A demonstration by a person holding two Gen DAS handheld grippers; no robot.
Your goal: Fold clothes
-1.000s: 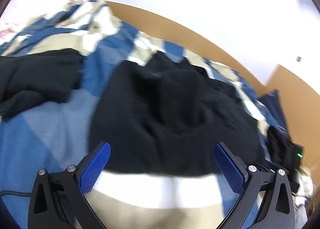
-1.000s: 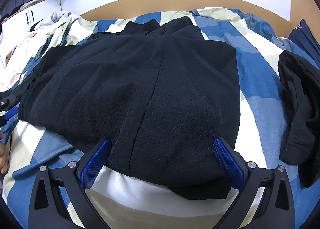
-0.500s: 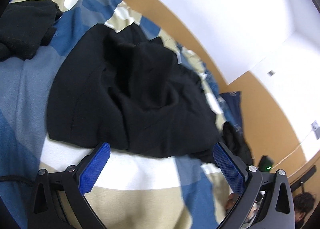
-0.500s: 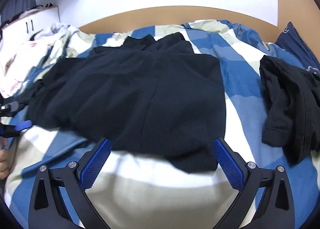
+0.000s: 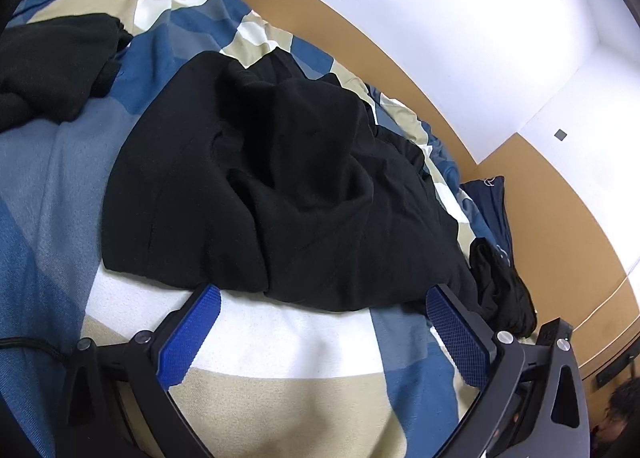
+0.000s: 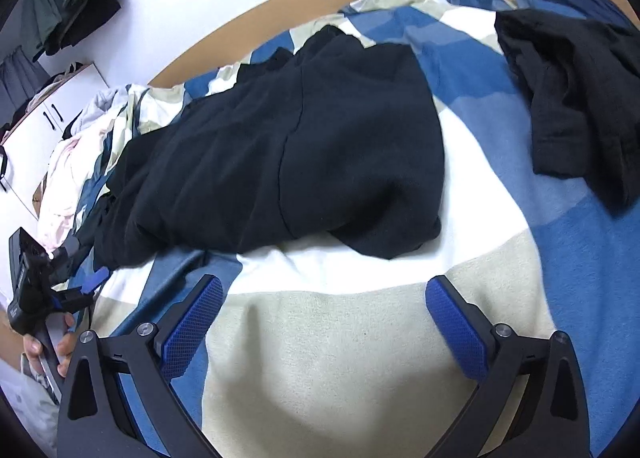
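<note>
A black garment [image 5: 280,186] lies rumpled in the middle of a bed with a blue, white and beige cover [image 5: 304,342]. My left gripper [image 5: 320,322] hovers open just short of its near edge, nothing between the blue pads. In the right wrist view the same black garment [image 6: 304,154] lies flatter, with a seam down its middle. My right gripper [image 6: 324,314] is open over the beige patch of the cover [image 6: 332,374], a little back from the garment's hem. The left gripper [image 6: 52,298] shows at the far left, held by a hand [image 6: 44,346].
A second black garment [image 6: 576,106] lies crumpled at the right of the bed; another dark one [image 5: 52,62] sits at the left. A wooden headboard [image 5: 360,42] and white wall lie behind. Pale clothes [image 6: 76,174] and a white cabinet [image 6: 44,130] lie left.
Both grippers have drawn back from the black garment, which now lies farther off. The left view has swung rightward. Neither gripper has taken hold of anything.
</note>
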